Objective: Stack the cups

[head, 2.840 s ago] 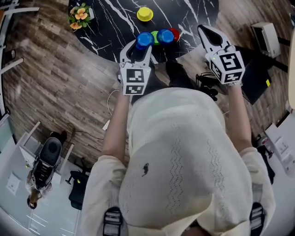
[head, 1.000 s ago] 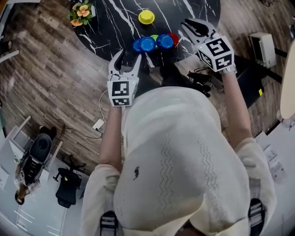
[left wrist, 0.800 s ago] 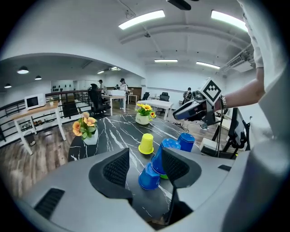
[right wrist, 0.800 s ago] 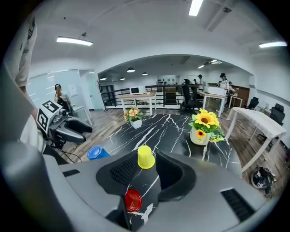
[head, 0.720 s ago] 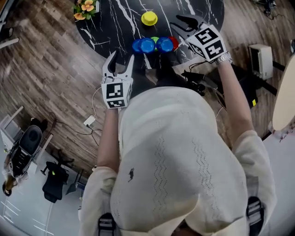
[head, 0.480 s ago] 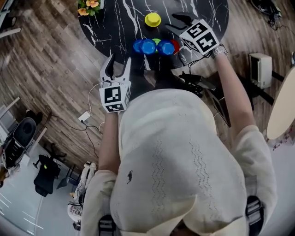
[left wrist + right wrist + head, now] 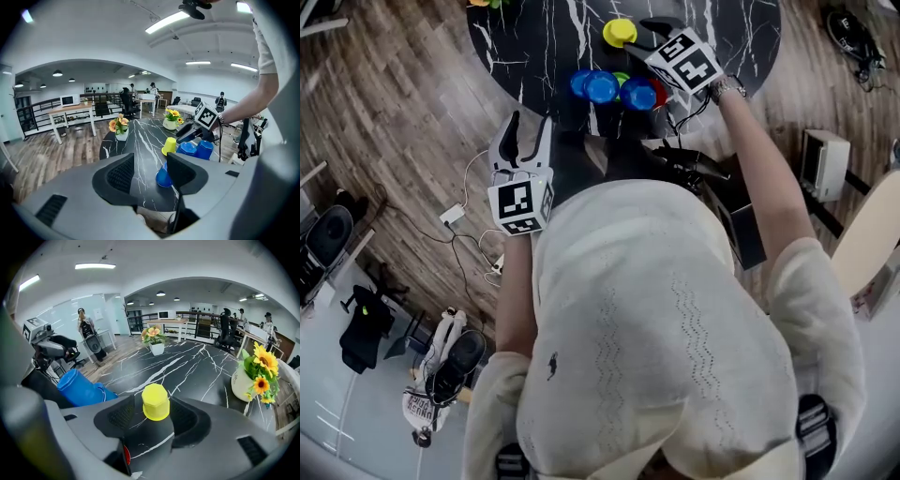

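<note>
1. We see the right claw (image 7: 153, 422) open wide, its jaws having just been opening. The upside-down yellow plastic cup (image 7: 155, 401) stands between them, and the pads are not pressing it.
2. The yellow cup sits on the round black marble counter (image 7: 197, 366) with white veins. In the head view it is apart from the other cups, on their far side.
3. We count three upside-down blue plastic cups (image 7: 601, 87) clustered near the counter's near edge. A green cup (image 7: 622, 78) and a red cup (image 7: 660, 90) peek out behind them.
4. The left claw (image 7: 528, 127) is open with nothing between its jaws. It hangs off the counter's near-left edge over the wooden plank floor (image 7: 394, 112), apart from all the cups.
5. In the right gripper view, a white vase of yellow flowers (image 7: 243, 380) stands at the counter's right side.
</note>
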`<state>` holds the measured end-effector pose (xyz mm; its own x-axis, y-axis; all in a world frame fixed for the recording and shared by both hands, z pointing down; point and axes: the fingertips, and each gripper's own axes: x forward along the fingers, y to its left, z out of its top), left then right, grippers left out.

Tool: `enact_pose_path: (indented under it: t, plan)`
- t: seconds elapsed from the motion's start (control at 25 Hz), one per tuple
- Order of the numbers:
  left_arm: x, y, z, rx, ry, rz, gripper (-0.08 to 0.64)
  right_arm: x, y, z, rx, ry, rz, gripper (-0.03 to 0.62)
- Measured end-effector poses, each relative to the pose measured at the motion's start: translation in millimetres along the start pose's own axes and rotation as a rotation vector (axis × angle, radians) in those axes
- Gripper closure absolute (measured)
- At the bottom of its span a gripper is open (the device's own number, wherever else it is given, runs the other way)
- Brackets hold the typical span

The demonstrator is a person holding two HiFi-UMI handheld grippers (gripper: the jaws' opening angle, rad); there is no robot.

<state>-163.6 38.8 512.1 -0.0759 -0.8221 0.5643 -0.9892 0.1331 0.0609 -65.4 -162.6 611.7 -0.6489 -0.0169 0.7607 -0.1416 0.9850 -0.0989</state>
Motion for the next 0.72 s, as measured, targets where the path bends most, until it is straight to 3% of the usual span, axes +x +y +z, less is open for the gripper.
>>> enact_pose_path:
  t: [0.36,0.52,0.72]
  plan:
    - [-17.0,6.5,-4.5,-0.038,-0.009,0.083,0.319,26.5,-1.9,-3.0,-0.017,0.033,-0.015,0.333]
    - [-22.2,9.9,-9.3,-0.046,-0.003,0.100,0.319,31.7,-1.2,0.6,-0.012,0.042,-0.031,0.370]
    - [-22.6,17.4,-11.0,-0.049,-0.008,0.105,0.319,29.9,-3.7,2.2,-0.004,0.042,-0.049,0.371]
